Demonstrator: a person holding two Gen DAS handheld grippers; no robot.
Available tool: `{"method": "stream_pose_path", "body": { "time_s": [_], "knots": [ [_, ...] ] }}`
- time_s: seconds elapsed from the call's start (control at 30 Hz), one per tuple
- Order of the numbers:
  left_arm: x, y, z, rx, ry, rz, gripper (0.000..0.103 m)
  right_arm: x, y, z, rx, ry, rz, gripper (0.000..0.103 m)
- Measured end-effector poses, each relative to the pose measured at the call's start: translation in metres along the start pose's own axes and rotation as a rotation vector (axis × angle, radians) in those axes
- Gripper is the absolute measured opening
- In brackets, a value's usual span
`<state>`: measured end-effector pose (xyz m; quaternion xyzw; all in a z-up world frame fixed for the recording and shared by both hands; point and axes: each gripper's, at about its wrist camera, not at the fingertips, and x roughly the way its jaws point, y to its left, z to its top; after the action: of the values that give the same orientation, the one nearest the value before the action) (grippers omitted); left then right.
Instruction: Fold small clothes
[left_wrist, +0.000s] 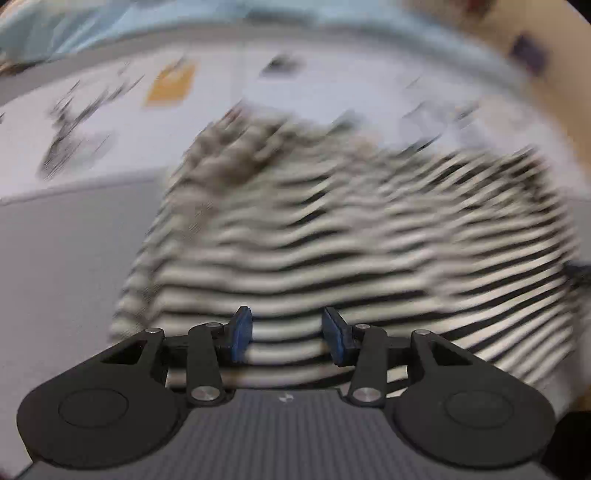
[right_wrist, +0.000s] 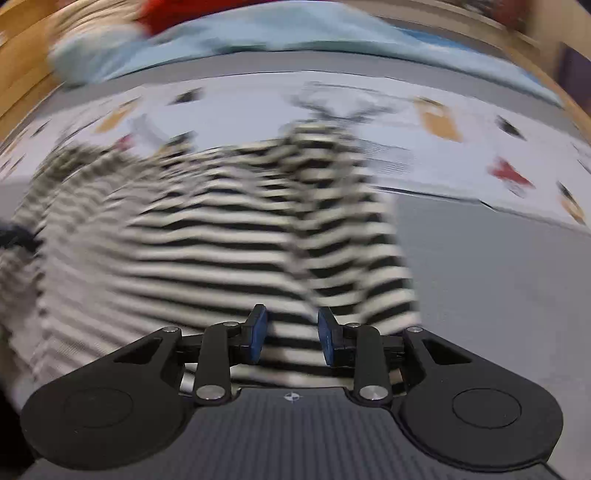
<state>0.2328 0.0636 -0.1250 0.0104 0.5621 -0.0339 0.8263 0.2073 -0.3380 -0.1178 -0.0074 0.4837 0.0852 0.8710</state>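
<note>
A black-and-white striped top (left_wrist: 332, 236) lies spread on a grey table (left_wrist: 66, 258), and it is the landmark for everything else. Beyond its far edge lies a white patterned sheet (left_wrist: 303, 85) with orange and dark marks, and past that a pale blue cloth (right_wrist: 295, 37).

The left gripper (left_wrist: 286, 338) hangs over the near edge of the top, toward its left side, its blue pads partly apart with striped cloth showing in the gap. The pads do not appear to press on the fabric, so it holds nothing. The right gripper (right_wrist: 291, 338) hangs over the near edge toward the top's right side, where a bunched sleeve or folded flap (right_wrist: 343, 229) runs away from it. Its jaws are also partly apart, with stripes visible between them and no grip on them. Both pictures are badly smeared, so whether either pad brushes the cloth is hard to say.

The fold looks barely begun, since the top is still rumpled at its far end. The main risk is a pinch that catches only the upper layer or misses the hem, so the cloth slips out mid-lift. Uneven pulls from the two sides could also skew the fold or drag the top onto the patterned sheet.
</note>
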Motion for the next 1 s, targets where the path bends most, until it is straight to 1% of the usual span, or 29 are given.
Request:
{"method": "stream_pose_path", "body": {
  "time_s": [0.03,0.07,0.1,0.13,0.17,0.2,0.23,0.27,0.3,0.33,0.37,0.43,0.53,0.6,0.67,0.7,0.73,0.8,0.83,0.9,0.93,1.0],
  "knots": [
    [0.008,0.003,-0.003,0.01,0.046,0.037,0.048,0.004,-0.01,0.001,0.041,0.01,-0.035,0.032],
    [0.009,0.006,-0.004,0.014,0.052,0.038,0.048,0.009,-0.018,0.0,0.07,0.032,-0.076,0.032],
    [0.005,0.009,-0.003,0.003,0.036,0.027,0.048,0.015,-0.027,-0.002,0.096,0.066,-0.119,0.031],
    [-0.002,0.013,-0.001,-0.018,0.003,0.018,0.048,0.02,-0.034,-0.004,0.121,0.096,-0.136,0.031],
    [-0.009,0.017,0.0,-0.042,-0.037,0.014,0.048,0.022,-0.039,-0.005,0.144,0.104,-0.127,0.031],
    [-0.013,0.021,0.0,-0.056,-0.057,0.014,0.048,0.021,-0.041,-0.005,0.17,0.095,-0.117,0.031],
    [-0.013,0.025,0.0,-0.072,-0.058,0.024,0.048,0.019,-0.042,-0.004,0.179,0.081,-0.115,0.031],
    [-0.009,0.028,-0.001,-0.08,-0.029,0.042,0.048,0.017,-0.041,-0.003,0.169,0.072,-0.12,0.031],
    [-0.003,0.031,-0.003,-0.082,0.016,0.057,0.048,0.018,-0.039,-0.004,0.151,0.074,-0.127,0.031],
    [0.002,0.033,-0.007,-0.077,0.056,0.058,0.048,0.02,-0.037,-0.005,0.134,0.085,-0.131,0.031],
    [-0.001,0.033,-0.009,-0.068,0.054,0.052,0.048,0.02,-0.033,-0.009,0.12,0.097,-0.133,0.031],
    [-0.015,0.035,-0.009,-0.073,-0.007,0.047,0.048,0.018,-0.025,-0.012,0.083,0.098,-0.15,0.031],
    [-0.044,0.039,-0.016,-0.099,-0.133,0.012,0.05,0.0,-0.017,-0.009,0.062,0.049,-0.163,0.032],
    [-0.068,0.042,-0.025,-0.115,-0.221,0.008,0.051,-0.023,-0.012,-0.011,0.077,-0.02,-0.138,0.033],
    [-0.087,0.046,-0.027,-0.152,-0.272,-0.028,0.051,-0.046,0.0,-0.014,0.083,-0.095,-0.117,0.035],
    [-0.101,0.049,-0.029,-0.173,-0.282,-0.048,0.051,-0.057,0.006,-0.014,0.084,-0.131,-0.11,0.038],
    [-0.118,0.052,-0.033,-0.187,-0.31,-0.065,0.052,-0.068,0.012,-0.015,0.084,-0.165,-0.097,0.043],
    [-0.155,0.053,-0.045,-0.156,-0.41,-0.087,0.063,-0.09,0.03,-0.02,0.077,-0.233,-0.065,0.045],
    [-0.171,0.053,-0.053,-0.116,-0.469,-0.076,0.065,-0.099,0.04,-0.023,0.067,-0.262,-0.048,0.047],
    [-0.189,0.055,-0.069,-0.055,-0.55,-0.035,0.068,-0.113,0.062,-0.029,0.044,-0.302,-0.015,0.047],
    [-0.191,0.057,-0.077,-0.04,-0.57,-0.018,0.068,-0.116,0.073,-0.031,0.033,-0.312,-0.004,0.047],
    [-0.194,0.065,-0.084,-0.083,-0.563,-0.006,0.068,-0.121,0.099,-0.036,0.007,-0.325,0.023,0.047]
  ]
}}
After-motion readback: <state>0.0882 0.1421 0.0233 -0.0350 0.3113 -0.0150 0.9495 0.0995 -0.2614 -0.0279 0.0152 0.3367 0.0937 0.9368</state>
